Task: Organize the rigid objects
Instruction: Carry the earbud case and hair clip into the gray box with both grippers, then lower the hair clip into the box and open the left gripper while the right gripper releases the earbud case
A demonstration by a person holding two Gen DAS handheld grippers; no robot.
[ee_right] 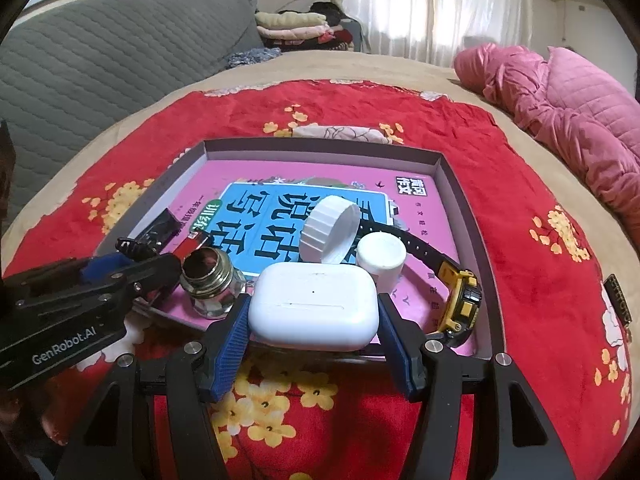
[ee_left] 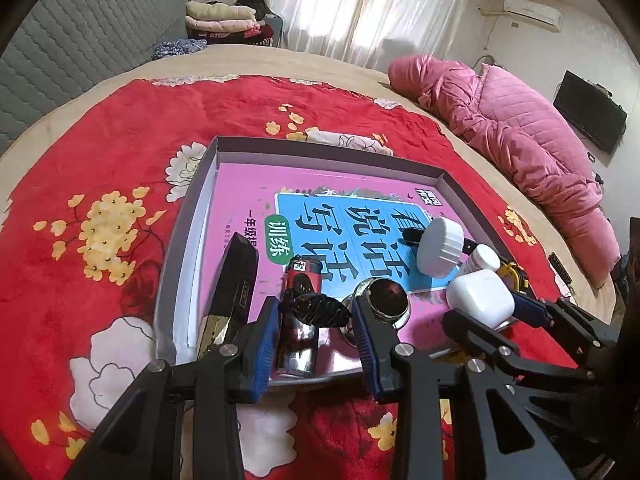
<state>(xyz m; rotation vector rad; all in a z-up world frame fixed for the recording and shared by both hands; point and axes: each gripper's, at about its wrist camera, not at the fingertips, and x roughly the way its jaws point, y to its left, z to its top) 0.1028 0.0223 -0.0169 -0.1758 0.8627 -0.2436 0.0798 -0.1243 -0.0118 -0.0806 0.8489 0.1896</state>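
The left hand-held gripper (ee_left: 316, 312) pinches a black clip (ee_left: 320, 309); the right hand-held gripper (ee_right: 314, 320) clamps a white case (ee_right: 314, 306), both over the tray's (ee_right: 452, 176) near edge.

Watch (ee_right: 460, 296) strap partly hidden behind white cap (ee_right: 330, 230) and small white bottle (ee_right: 382, 258). Book (ee_right: 280, 216) title half covered by clutter. Lighter (ee_left: 298, 320) label too blurred to read.
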